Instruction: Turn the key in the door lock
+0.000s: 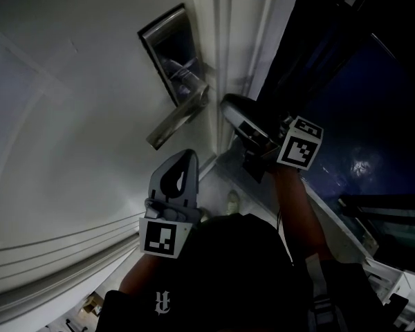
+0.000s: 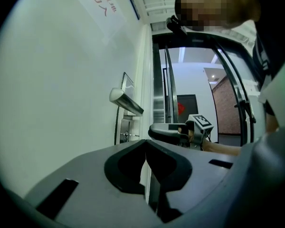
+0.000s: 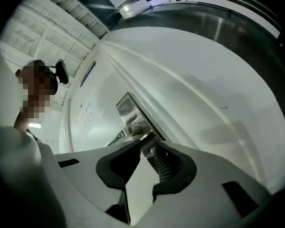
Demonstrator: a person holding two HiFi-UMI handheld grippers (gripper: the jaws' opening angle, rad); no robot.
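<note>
A white door (image 1: 76,116) carries a metal lock plate (image 1: 167,47) with a lever handle (image 1: 178,121). In the left gripper view the handle (image 2: 126,102) sticks out above a small lock cylinder (image 2: 126,136); whether a key sits in it is too small to tell. My left gripper (image 1: 182,159) hangs below the handle, shut and empty, its pads meeting at the tip (image 2: 145,148). My right gripper (image 1: 229,109) is by the door's edge beside the handle's base. Its jaws stand slightly apart (image 3: 147,148), with the cylinder (image 3: 153,151) showing between them.
The door's edge and frame (image 1: 225,40) run just right of the lock. Beyond it is a dark glass panel (image 1: 360,116). In the left gripper view a doorway (image 2: 190,84) opens onto a bright hall, with the right gripper's marker cube (image 2: 201,122) in it.
</note>
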